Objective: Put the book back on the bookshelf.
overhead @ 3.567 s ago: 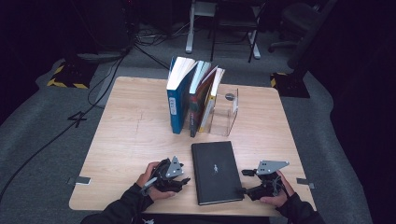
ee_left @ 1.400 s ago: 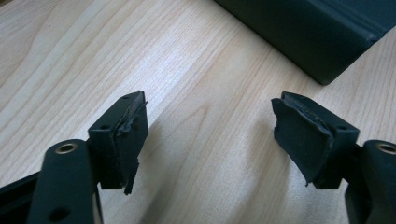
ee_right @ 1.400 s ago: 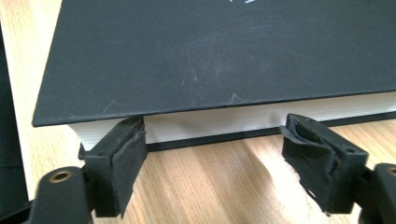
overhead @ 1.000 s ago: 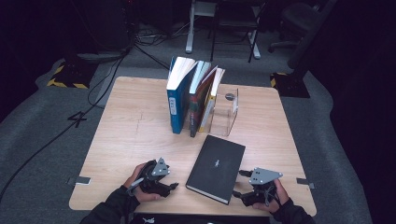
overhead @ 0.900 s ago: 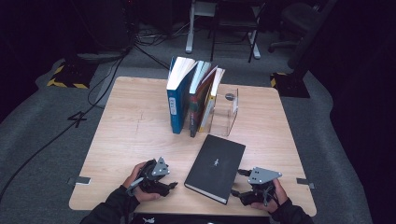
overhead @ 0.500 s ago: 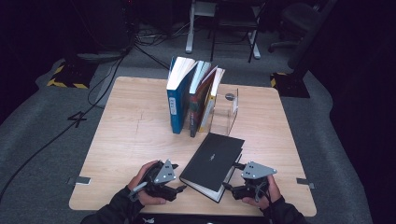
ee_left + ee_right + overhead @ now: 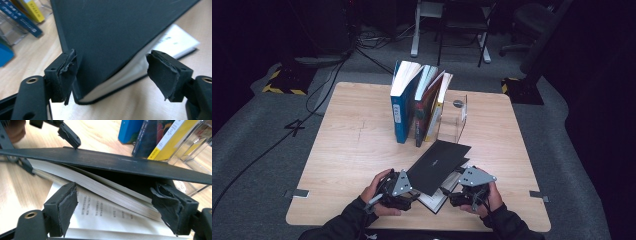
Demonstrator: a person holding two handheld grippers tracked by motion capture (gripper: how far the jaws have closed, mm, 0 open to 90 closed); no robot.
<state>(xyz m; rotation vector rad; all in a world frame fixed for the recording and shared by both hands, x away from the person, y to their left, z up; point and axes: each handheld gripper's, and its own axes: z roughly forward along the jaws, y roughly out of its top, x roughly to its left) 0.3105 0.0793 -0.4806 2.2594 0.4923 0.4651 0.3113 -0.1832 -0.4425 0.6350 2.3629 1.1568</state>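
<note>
Black book point(image 7: 439, 164) half-raised near the counter's point(image 7: 352, 150) front edge!
Left tongs point(image 7: 408, 196) gaped around its spine corner without clamping, propping it; right tongs point(image 7: 455, 199) stood wide, empty, facing the loose pages.

Black book point(image 7: 120, 37) runs off the top and right edges in my left gripper view, so can't see its far end there. Printed text on its open page point(image 7: 105, 212) is too small and blurry to read in my right gripper view. High view: lifted cover hides most of the pages; my forearms are cut off at the bottom edge.
</note>
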